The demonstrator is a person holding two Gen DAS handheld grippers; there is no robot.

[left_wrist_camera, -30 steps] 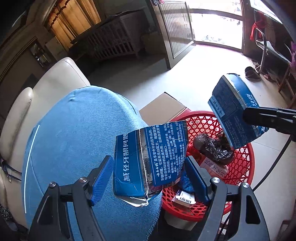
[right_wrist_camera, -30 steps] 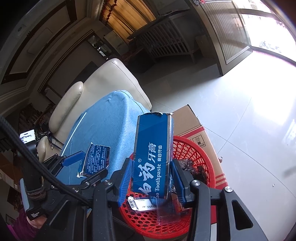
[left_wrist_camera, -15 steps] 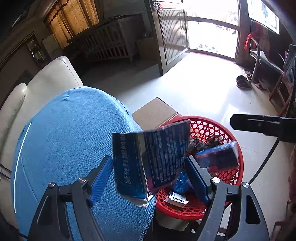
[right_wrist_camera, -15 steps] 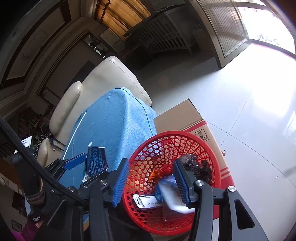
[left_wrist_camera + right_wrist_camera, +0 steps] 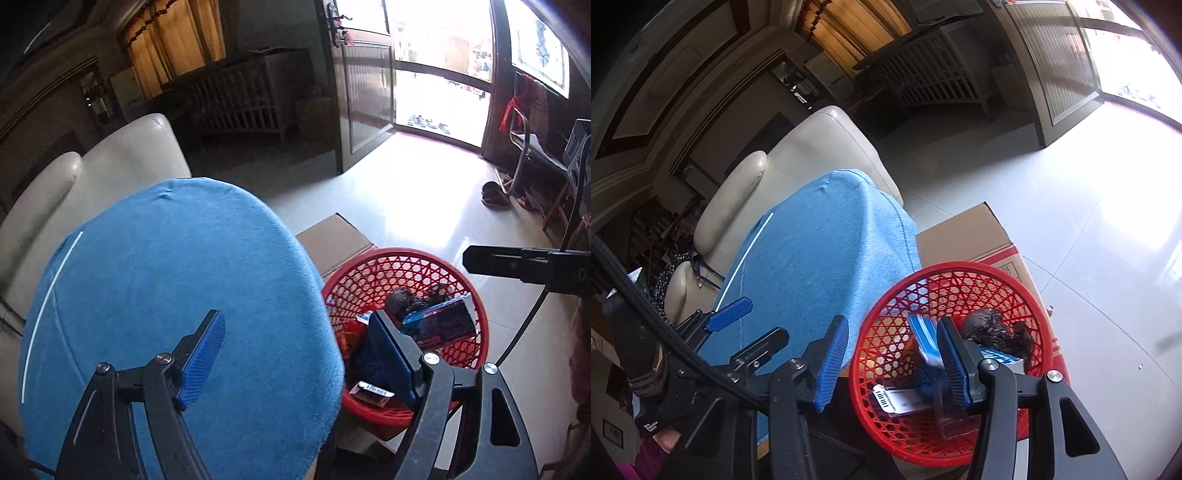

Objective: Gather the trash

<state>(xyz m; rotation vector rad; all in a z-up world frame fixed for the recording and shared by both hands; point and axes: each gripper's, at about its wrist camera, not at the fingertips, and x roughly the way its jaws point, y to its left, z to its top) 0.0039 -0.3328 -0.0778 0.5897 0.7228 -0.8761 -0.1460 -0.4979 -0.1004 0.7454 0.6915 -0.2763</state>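
Observation:
My left gripper [image 5: 295, 358] stands open and empty over the edge of the blue cloth-covered table [image 5: 166, 277]. My right gripper [image 5: 892, 363] is open above the red mesh basket [image 5: 960, 267], nothing pressed between its pads. In the basket [image 5: 406, 254] lie a blue toothpaste box [image 5: 439, 321], a dark crumpled bag [image 5: 402, 299] and a white barcode label [image 5: 373, 389]. A blurred blue flattened packet [image 5: 923, 336] drops into the basket just inside my right gripper's right finger. In the right wrist view the left gripper [image 5: 746, 332] hovers over the cloth [image 5: 820, 251].
The basket sits on a cardboard box [image 5: 964, 232] beside the table. A cream sofa [image 5: 122, 162] stands behind the table. White tiled floor [image 5: 424, 206] spreads toward an open doorway, with shoes [image 5: 493, 194] and a chair at the right. A gloved hand [image 5: 653, 406] holds the left gripper.
The toothpaste box left my right gripper and now lies in the basket. The flattened blue packet left my left gripper's jaws and falls into the basket. Both hands drew back slightly.

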